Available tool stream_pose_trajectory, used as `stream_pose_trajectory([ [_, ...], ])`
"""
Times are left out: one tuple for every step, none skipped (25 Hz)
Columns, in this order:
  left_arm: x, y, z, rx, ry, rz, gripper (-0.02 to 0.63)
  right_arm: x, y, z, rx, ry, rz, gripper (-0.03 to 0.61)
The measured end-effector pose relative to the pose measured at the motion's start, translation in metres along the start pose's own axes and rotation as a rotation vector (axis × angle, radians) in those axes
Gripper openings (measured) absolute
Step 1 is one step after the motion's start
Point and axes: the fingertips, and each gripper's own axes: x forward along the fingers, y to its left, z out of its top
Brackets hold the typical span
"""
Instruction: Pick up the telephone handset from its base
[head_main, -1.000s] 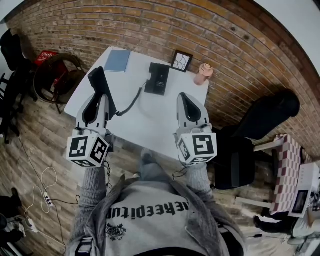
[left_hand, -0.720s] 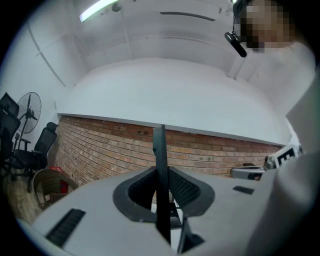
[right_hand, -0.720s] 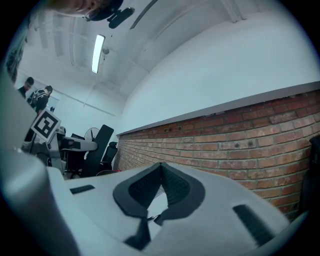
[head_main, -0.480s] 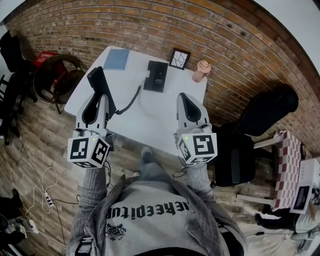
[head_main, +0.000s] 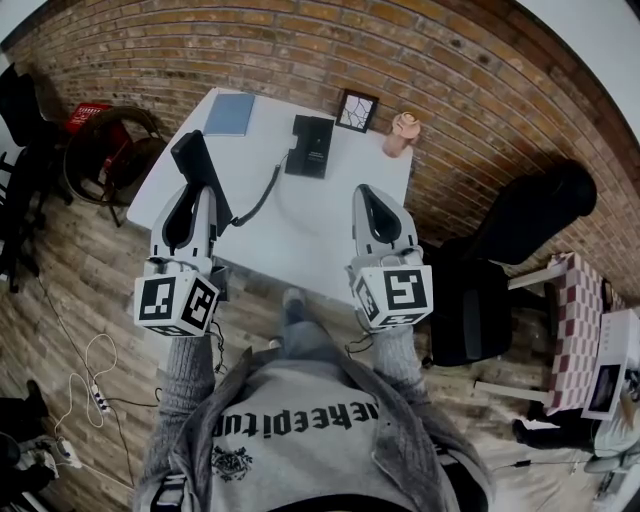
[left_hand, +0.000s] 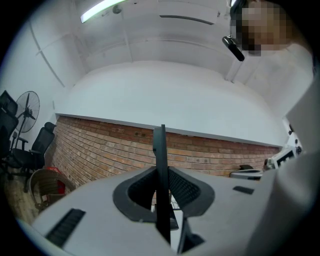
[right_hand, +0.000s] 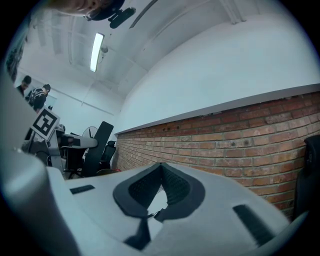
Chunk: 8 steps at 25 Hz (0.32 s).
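Holding the black telephone handset (head_main: 196, 168) clear above the white tabletop (head_main: 300, 250), the left hand-held gripper (head_main: 197, 200) has its jaws part-way closed, pads pressed on either flat side of the handset. In the left gripper view the handset stands edge-on and upright, rising beyond the jaw tips. The right hand-held gripper (head_main: 372, 197) hovers over the tabletop's near edge, to the right of and nearer the person than the telephone base (head_main: 309, 146). Its jaws meet at the tips with nothing between them.

There are two hand-held grippers, one handset and one telephone base. The handset is off the base, to its left and nearer the person. One dark cord (head_main: 262, 195) runs from the handset up to the base's left side.

Also on the tabletop are one blue notebook (head_main: 230, 114) left of the base, one small black-framed picture (head_main: 357, 110) just right of it, and one small pinkish object (head_main: 402, 133) further right, too small to name.

One round wicker basket (head_main: 110, 150) sits on the floor far left of the base. A red thing (head_main: 93, 113) shows at it, in or behind I cannot tell.
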Motion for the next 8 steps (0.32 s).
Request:
stream_pose_trajectory([
  [0.0003, 0.0002, -0.0002, -0.001, 0.000, -0.002, 0.069, 0.0001, 0.0003, -0.0006, 0.000, 0.001, -0.002, 0.003],
  [0.0005, 0.0004, -0.0005, -0.003, 0.001, -0.004, 0.069, 0.0002, 0.0007, -0.0007, -0.002, 0.001, -0.003, 0.003],
  [0.0005, 0.0004, -0.0008, -0.004, 0.001, -0.005, 0.069, 0.0000, 0.0011, -0.0008, -0.003, 0.002, -0.003, 0.003],
  [0.0004, 0.0003, -0.0011, -0.005, 0.001, -0.007, 0.069, -0.0005, 0.0012, -0.0010, -0.003, 0.002, -0.005, 0.003],
  [0.0001, -0.0001, -0.0012, -0.007, 0.001, -0.008, 0.069, -0.0011, 0.0011, -0.0013, -0.003, 0.002, -0.006, 0.003],
  [0.0000, -0.0005, -0.0014, -0.008, 0.000, -0.009, 0.069, -0.0016, 0.0010, -0.0013, -0.003, 0.002, -0.007, 0.003],
  [-0.0001, -0.0010, -0.0015, -0.009, 0.000, -0.011, 0.069, -0.0020, 0.0009, -0.0014, -0.003, 0.002, -0.008, 0.003],
  [-0.0001, -0.0015, -0.0016, -0.009, 0.000, -0.012, 0.069, -0.0025, 0.0006, -0.0015, -0.003, 0.002, -0.010, 0.003],
])
